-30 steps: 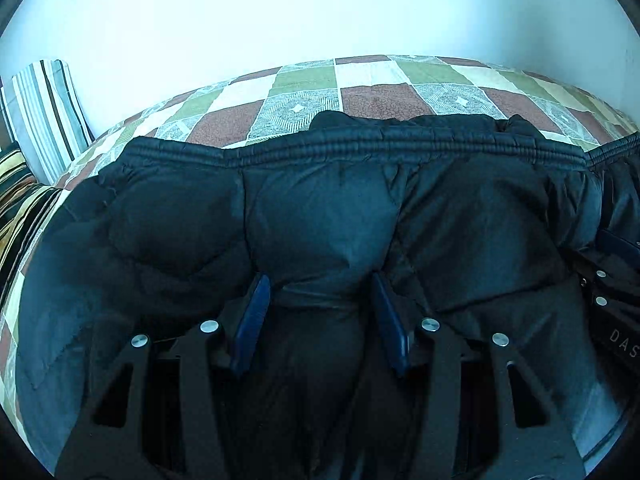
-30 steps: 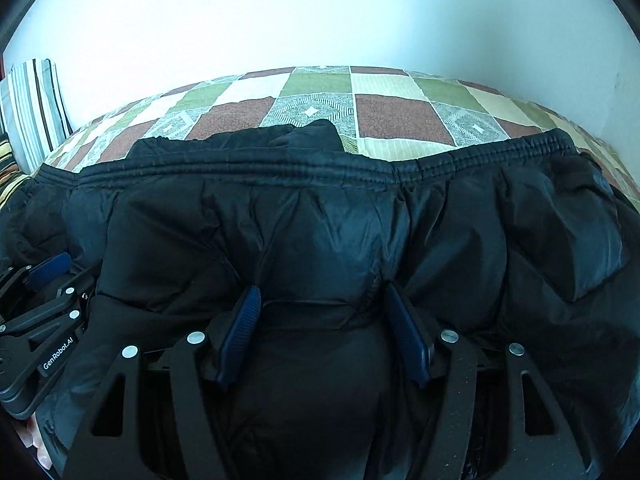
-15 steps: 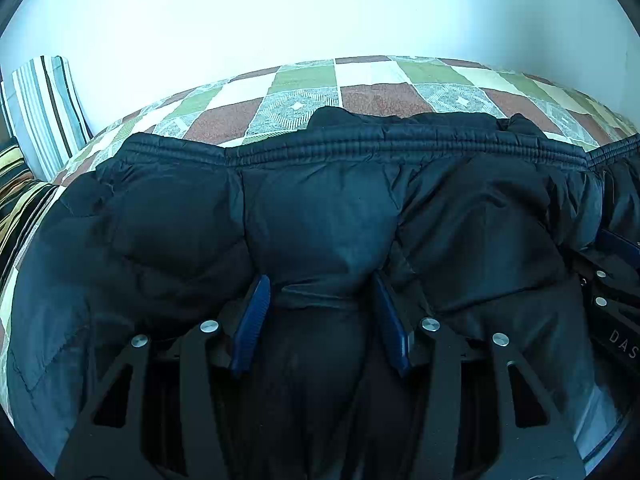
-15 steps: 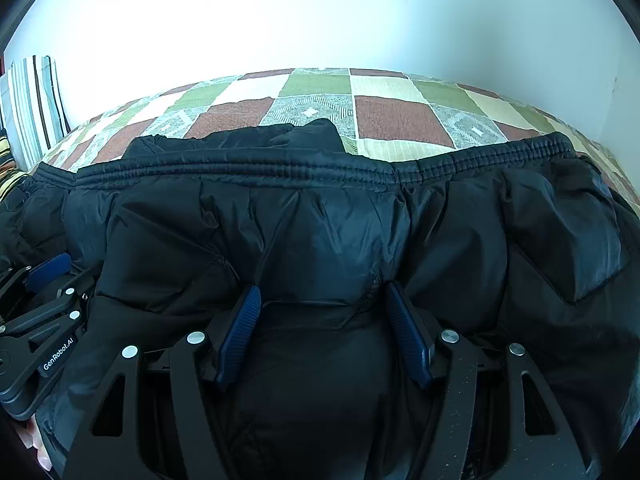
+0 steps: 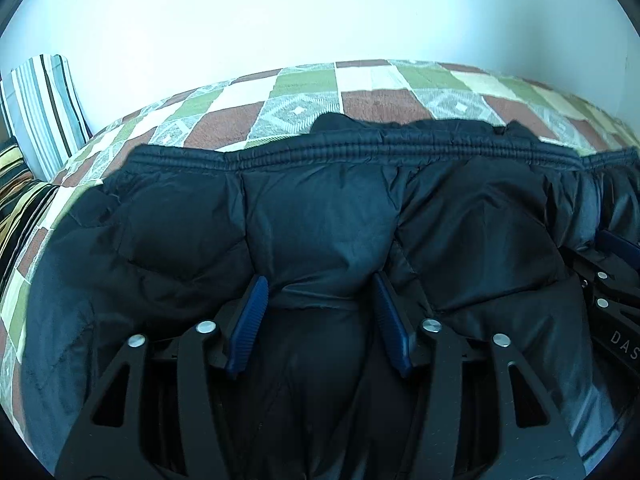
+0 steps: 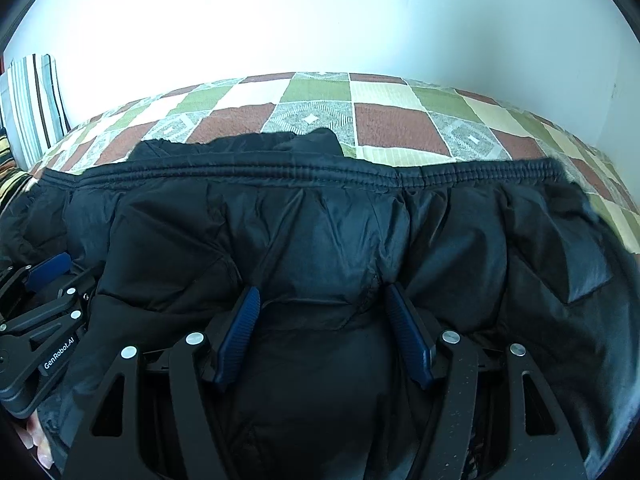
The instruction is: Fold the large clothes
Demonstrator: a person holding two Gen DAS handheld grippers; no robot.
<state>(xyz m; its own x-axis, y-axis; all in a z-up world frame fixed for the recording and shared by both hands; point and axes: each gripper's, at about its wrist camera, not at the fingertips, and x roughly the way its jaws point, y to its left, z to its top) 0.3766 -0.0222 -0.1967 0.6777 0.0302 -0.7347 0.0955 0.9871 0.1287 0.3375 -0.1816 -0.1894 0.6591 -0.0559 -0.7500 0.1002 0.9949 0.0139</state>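
A large black puffer jacket (image 5: 320,216) lies across the checked bedspread, its ribbed elastic hem (image 5: 360,150) towards the wall. My left gripper (image 5: 320,284) has its blue pads either side of a thick fold of the jacket and is shut on it. My right gripper (image 6: 320,294) is shut on another thick fold of the same jacket (image 6: 328,240). The two grippers are side by side: the right one shows at the right edge of the left wrist view (image 5: 612,280), the left one at the left edge of the right wrist view (image 6: 44,320).
The bed has a patchwork cover (image 5: 376,100) of green, brown and cream squares, reaching a white wall (image 5: 320,12). Striped pillows (image 5: 40,108) stand at the far left. Fingers of a hand (image 6: 38,440) show at the lower left of the right wrist view.
Both grippers have moved slightly away from the wall with the jacket: more of the bedspread shows beyond the hem. The grips have not changed.
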